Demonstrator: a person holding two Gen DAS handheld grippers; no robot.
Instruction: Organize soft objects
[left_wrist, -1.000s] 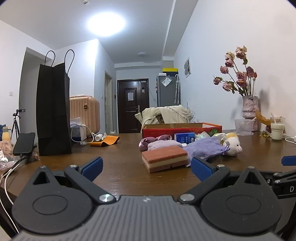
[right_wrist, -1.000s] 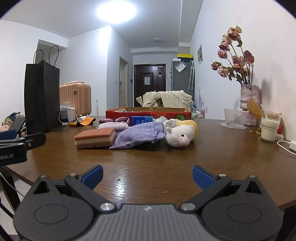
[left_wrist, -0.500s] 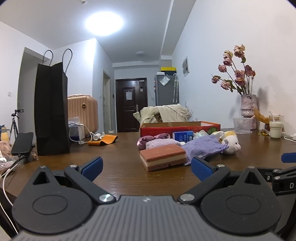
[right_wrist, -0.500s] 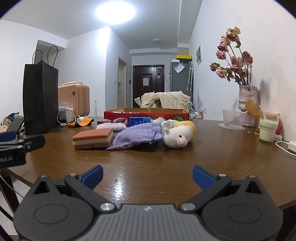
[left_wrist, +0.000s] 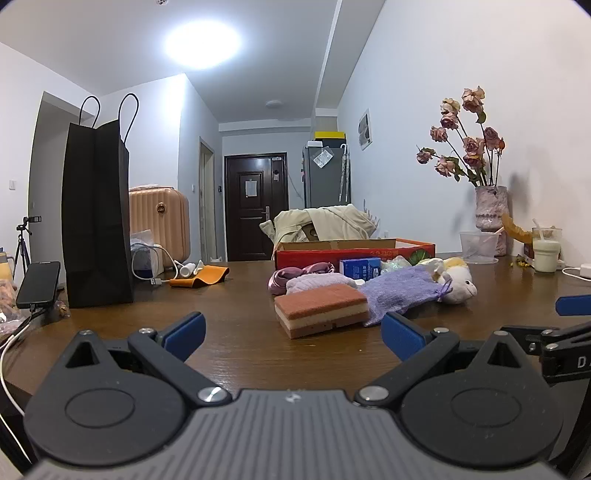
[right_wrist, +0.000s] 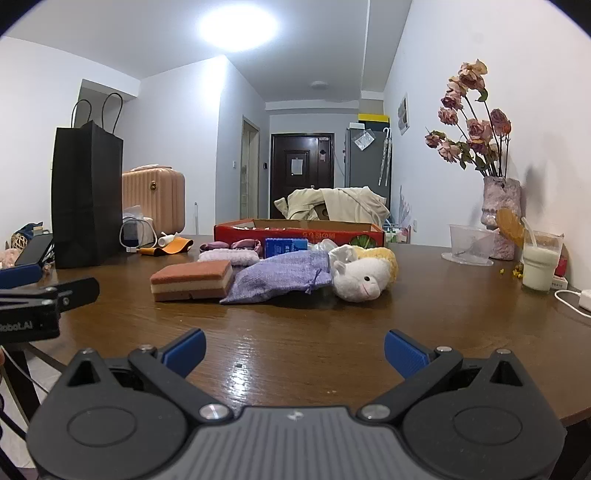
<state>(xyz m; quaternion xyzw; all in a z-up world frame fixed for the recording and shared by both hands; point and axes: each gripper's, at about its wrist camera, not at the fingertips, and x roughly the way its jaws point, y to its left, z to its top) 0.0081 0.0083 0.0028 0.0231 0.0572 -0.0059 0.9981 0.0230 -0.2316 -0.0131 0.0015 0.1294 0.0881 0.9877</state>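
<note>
On the brown table (left_wrist: 240, 325) lie a layered brown sponge (left_wrist: 320, 309), a purple cloth pouch (left_wrist: 400, 291), a white plush lamb (left_wrist: 456, 284), a pale knitted piece (left_wrist: 314, 282) and mauve satin items (left_wrist: 286, 277), in front of a red cardboard box (left_wrist: 351, 251). The sponge (right_wrist: 192, 280), pouch (right_wrist: 284, 275) and lamb (right_wrist: 360, 280) also show in the right wrist view. My left gripper (left_wrist: 291, 334) is open and empty, short of the sponge. My right gripper (right_wrist: 293, 347) is open and empty, short of the pouch.
A black paper bag (left_wrist: 96, 214), a phone (left_wrist: 38, 284) and cables stand at the left. A vase of dried roses (right_wrist: 500, 218), a plastic bowl (right_wrist: 471, 245) and a cup of milk (right_wrist: 539, 264) stand at the right. A blue carton (left_wrist: 360, 266) sits by the box.
Both grippers have drifted slightly; the objects sit a little lower and left in the left view. Nothing was grasped or released.
</note>
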